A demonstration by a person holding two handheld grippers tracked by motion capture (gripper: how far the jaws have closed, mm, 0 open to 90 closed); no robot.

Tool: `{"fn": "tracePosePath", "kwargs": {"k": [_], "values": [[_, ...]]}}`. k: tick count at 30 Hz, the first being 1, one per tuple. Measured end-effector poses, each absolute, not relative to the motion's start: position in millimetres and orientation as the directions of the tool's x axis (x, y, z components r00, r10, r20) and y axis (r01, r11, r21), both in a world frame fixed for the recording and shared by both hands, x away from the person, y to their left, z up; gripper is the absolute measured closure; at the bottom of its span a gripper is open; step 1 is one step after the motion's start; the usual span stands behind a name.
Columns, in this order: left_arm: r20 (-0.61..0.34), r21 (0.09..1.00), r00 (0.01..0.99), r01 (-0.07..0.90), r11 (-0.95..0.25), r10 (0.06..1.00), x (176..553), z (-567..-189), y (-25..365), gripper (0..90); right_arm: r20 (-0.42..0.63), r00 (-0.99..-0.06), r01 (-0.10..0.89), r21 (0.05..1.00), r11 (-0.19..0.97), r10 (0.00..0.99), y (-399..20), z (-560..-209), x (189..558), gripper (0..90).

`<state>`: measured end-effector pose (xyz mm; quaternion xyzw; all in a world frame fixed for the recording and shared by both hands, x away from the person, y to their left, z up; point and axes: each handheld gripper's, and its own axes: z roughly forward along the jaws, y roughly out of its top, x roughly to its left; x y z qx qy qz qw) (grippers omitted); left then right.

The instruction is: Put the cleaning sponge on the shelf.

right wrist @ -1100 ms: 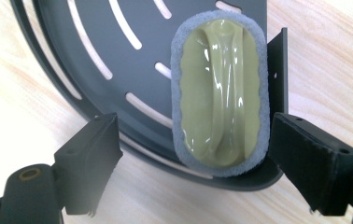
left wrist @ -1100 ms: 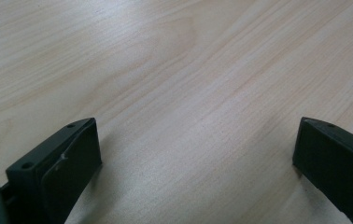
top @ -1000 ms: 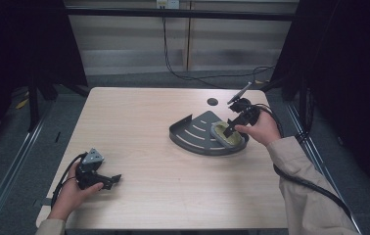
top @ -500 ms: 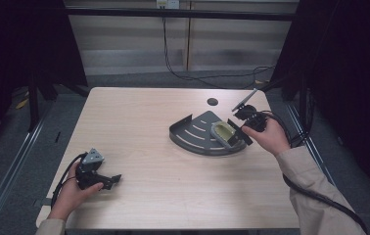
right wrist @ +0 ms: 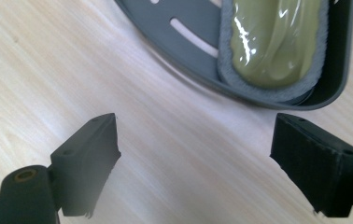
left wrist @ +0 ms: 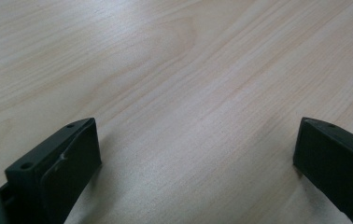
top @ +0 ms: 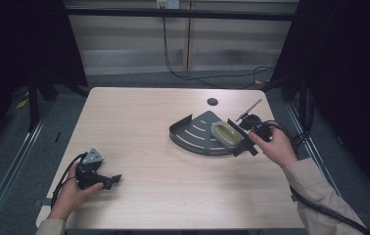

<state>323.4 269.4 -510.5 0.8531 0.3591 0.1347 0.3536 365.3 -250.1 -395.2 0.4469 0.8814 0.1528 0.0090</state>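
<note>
Right gripper (right wrist: 195,154): jaws spread wide, holding nothing, just clear of the near right edge of the grey corner tray (top: 195,134). The green sponge (top: 227,133) lies inside the tray at its right end. To finish well, draw straight back without nudging the tray. Left gripper (left wrist: 198,158): jaws released, empty, resting on the table (top: 149,112) at near left, forearm low.

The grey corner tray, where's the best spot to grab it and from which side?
Probably the raised straight wall of the grey corner tray beside the right claw, coming from the person's right side. That upright wall is thin enough for the open jaws to straddle, while the olive pad covers the floor just inside it.
</note>
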Motion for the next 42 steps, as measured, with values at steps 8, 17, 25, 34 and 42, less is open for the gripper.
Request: {"fn": "tracePosePath", "kwargs": {"k": [8,17,25,34,42], "values": [[-0.024,0.7,0.706,0.517,-0.492,0.708,323,-511,269,0.2,0.118,-0.602,0.788,0.248,0.564,0.79,-259,-408,352,14.8],[-0.024,0.7,0.706,0.517,-0.493,0.707,323,-510,269,0.1,0.14,-0.604,0.788,0.25,0.562,0.784,-267,-420,337,14.8],[-0.024,0.7,0.706,0.517,-0.492,0.708,323,-511,269,0.1,0.154,-0.613,0.784,0.238,0.573,0.775,-268,-434,326,14.8],[-0.023,0.7,0.706,0.517,-0.493,0.708,323,-510,269,0.2,0.155,-0.613,0.786,0.226,0.576,0.775,-271,-450,315,14.8],[-0.023,0.7,0.706,0.517,-0.493,0.708,323,-510,269,0.2,0.158,-0.61,0.787,0.235,0.57,0.777,-276,-465,306,14.8]]}}
